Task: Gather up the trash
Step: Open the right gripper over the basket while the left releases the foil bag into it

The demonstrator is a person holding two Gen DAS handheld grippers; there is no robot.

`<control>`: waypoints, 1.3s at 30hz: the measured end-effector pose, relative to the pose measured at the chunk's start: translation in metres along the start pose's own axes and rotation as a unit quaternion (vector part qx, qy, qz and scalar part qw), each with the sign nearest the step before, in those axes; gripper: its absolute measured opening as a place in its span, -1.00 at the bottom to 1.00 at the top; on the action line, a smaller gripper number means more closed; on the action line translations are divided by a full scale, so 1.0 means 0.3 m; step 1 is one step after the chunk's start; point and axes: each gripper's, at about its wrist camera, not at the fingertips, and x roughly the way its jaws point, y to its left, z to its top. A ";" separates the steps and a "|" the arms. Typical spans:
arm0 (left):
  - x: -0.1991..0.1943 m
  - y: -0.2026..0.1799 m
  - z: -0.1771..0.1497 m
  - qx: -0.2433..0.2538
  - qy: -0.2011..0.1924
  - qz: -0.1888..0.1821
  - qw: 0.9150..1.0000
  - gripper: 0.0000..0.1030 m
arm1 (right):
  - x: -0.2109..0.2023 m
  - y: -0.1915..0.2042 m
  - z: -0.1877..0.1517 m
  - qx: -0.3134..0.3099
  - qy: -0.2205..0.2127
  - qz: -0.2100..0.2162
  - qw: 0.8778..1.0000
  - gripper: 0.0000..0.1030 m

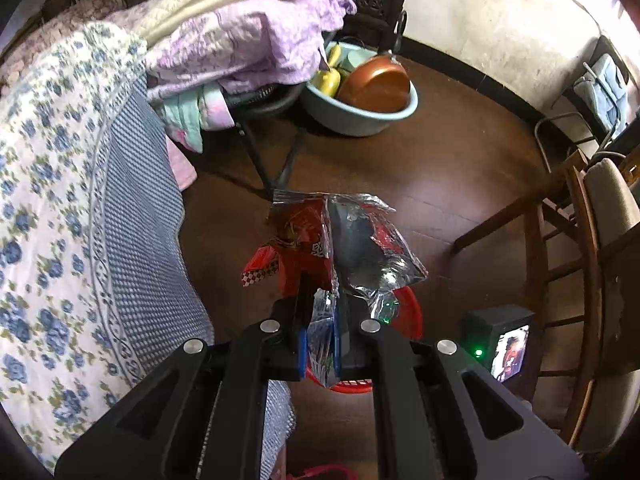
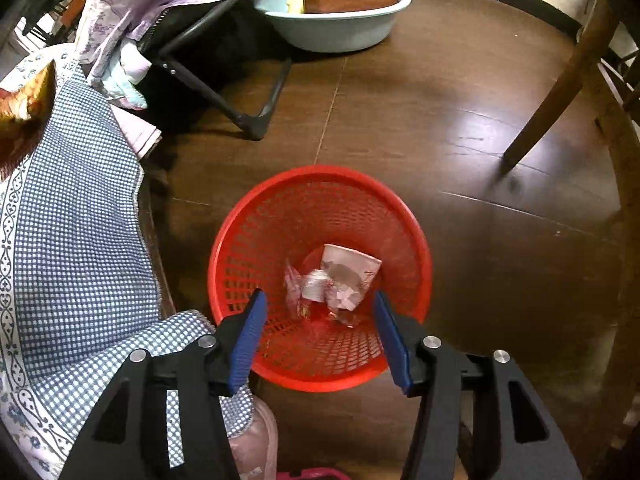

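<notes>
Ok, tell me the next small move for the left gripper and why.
Probably open the left gripper to drop the foil snack wrapper: it is clamped on it right above the red basket, which already holds trash, and the right gripper is open and empty.

**Both grippers point steeply downward**

The left gripper (image 1: 320, 344) is clamped tight, its blue pads (image 1: 303, 350) pinched on a foil wrapper (image 1: 340, 248). The right gripper (image 2: 318, 336) aims down with jaws apart, nothing held between them.
</notes>
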 end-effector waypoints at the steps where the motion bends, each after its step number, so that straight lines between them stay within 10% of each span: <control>1: 0.009 0.002 -0.002 -0.002 0.005 -0.004 1.000 -0.80 | -0.012 -0.007 -0.006 0.000 -0.001 0.000 1.000 0.07; 13: 0.065 -0.060 -0.037 0.030 0.034 -0.020 0.999 -0.75 | -0.093 -0.180 -0.124 0.036 0.011 0.000 0.999 0.11; 32: 0.477 -0.169 -0.184 0.073 0.189 -0.015 0.979 -0.72 | -0.088 -0.265 -0.139 0.059 0.018 0.008 0.998 0.14; 36: 0.469 -0.164 -0.173 0.067 0.171 0.003 0.983 0.44 | -0.066 -0.260 -0.146 0.057 0.027 0.007 0.998 0.16; 39: 0.437 -0.169 -0.151 0.064 0.147 0.000 0.987 0.55 | -0.059 -0.252 -0.151 0.053 0.031 0.006 0.998 0.16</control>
